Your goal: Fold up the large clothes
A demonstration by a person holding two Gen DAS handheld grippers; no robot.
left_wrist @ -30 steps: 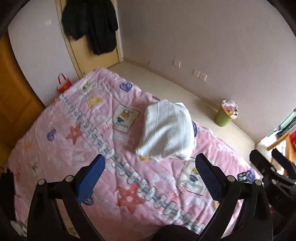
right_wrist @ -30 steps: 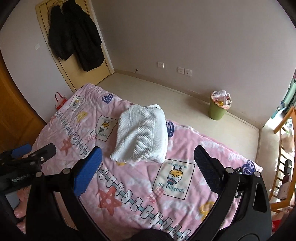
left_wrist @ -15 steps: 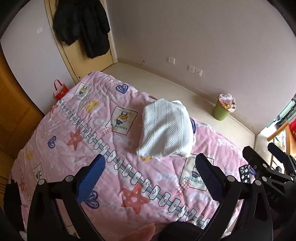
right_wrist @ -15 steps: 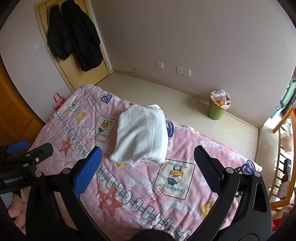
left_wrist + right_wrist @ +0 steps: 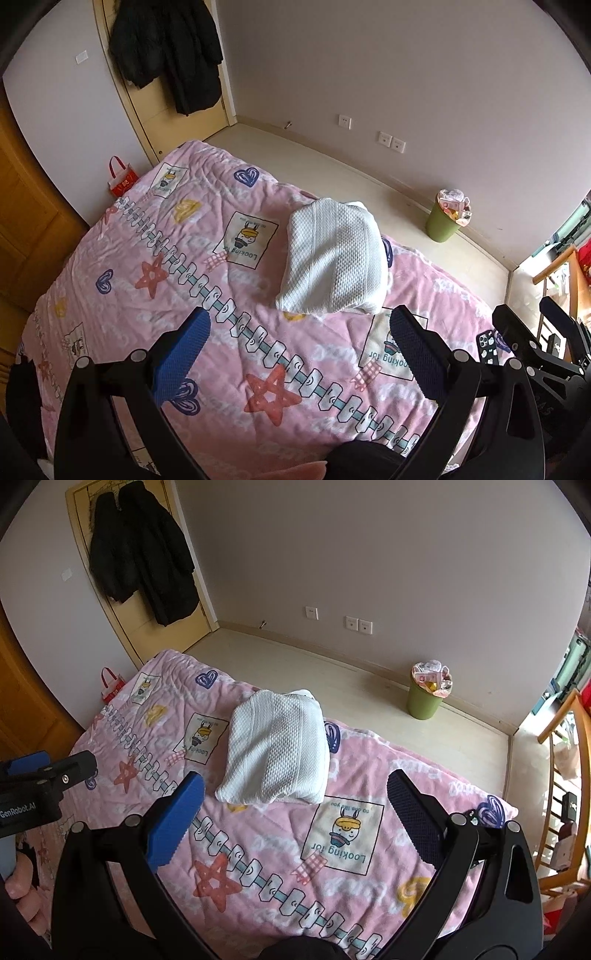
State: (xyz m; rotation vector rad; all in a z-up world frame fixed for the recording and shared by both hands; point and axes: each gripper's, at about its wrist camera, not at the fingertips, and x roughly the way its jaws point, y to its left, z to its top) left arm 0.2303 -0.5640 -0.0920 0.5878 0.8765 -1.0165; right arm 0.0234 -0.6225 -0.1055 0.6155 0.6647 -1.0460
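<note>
Left gripper [image 5: 299,350] drew back and swung toward the door side, bringing a phone [image 5: 488,347] on the quilt [image 5: 129,266] into its view.

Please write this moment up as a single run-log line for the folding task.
white knit garment: folded, on pink bedspread | left gripper: open, empty, above bed | right gripper: open, empty | contact: none
</note>
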